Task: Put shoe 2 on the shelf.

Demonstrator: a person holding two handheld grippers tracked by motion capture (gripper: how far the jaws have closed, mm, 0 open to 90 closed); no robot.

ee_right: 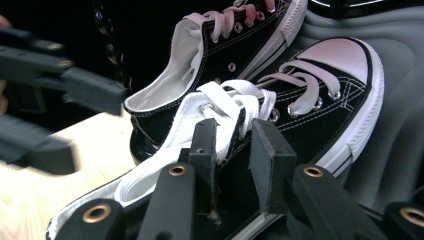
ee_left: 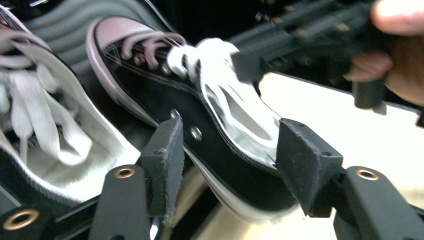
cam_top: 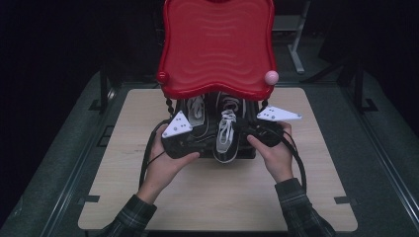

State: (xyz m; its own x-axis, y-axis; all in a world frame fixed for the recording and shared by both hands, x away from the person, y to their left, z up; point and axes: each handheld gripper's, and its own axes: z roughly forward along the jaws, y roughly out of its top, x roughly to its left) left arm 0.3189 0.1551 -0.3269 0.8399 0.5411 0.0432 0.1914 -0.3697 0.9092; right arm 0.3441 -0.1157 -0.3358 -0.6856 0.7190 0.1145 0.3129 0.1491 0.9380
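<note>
Two black canvas sneakers with white laces stand side by side on a low rack under a red wavy shelf (cam_top: 217,44). Both grippers are at the right sneaker (cam_top: 227,136). My left gripper (cam_top: 203,142) comes in from its left. Seen from the left gripper (ee_left: 230,155), the jaws stand wide apart around that sneaker's heel collar (ee_left: 220,140) with room at the pads. My right gripper (cam_top: 245,133) is on its right side. Along the right gripper (ee_right: 235,150), the jaws are narrowly parted with the sneaker's eyelet flap (ee_right: 240,125) between them.
The left sneaker (cam_top: 195,114) sits close beside, deeper under the shelf. A grey ribbed surface (ee_right: 400,125) lies under the toes. A pink ball (cam_top: 271,76) caps the shelf's right corner. The light wooden table (cam_top: 123,148) extends to both sides and toward the person.
</note>
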